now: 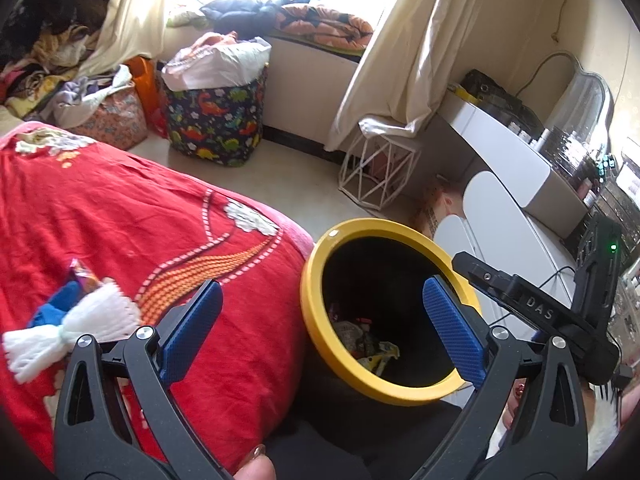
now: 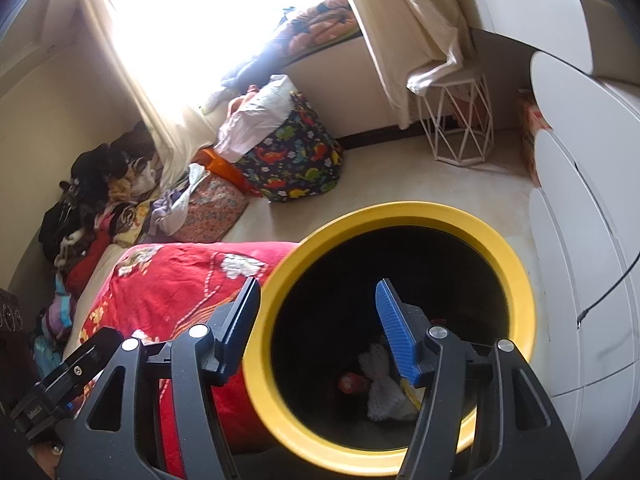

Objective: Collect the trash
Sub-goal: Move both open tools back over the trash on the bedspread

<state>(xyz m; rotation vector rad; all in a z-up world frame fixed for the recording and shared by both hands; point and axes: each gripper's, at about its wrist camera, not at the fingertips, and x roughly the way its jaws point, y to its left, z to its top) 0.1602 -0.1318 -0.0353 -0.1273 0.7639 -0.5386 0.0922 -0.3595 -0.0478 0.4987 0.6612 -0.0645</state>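
Beside the red bed point(image 1: 140, 220) stands my yellow-rimmed bin point(image 1: 320, 332), wrappers point(image 1: 368, 344) at its bottom. My left claw point(image 1: 320, 332) gapes empty over its 9 o'clock rim; my right claw point(image 2: 316, 328) hangs parted, empty, above it. White foam net point(image 1: 68, 332) lies on the bed at my left claw's 9 o'clock

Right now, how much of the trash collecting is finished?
Done: wrappers already lie in the yellow-rimmed bin. In hand: nothing; the left gripper and right gripper are both open and empty. Left: the white foam net and a wrapper on the red blanket.
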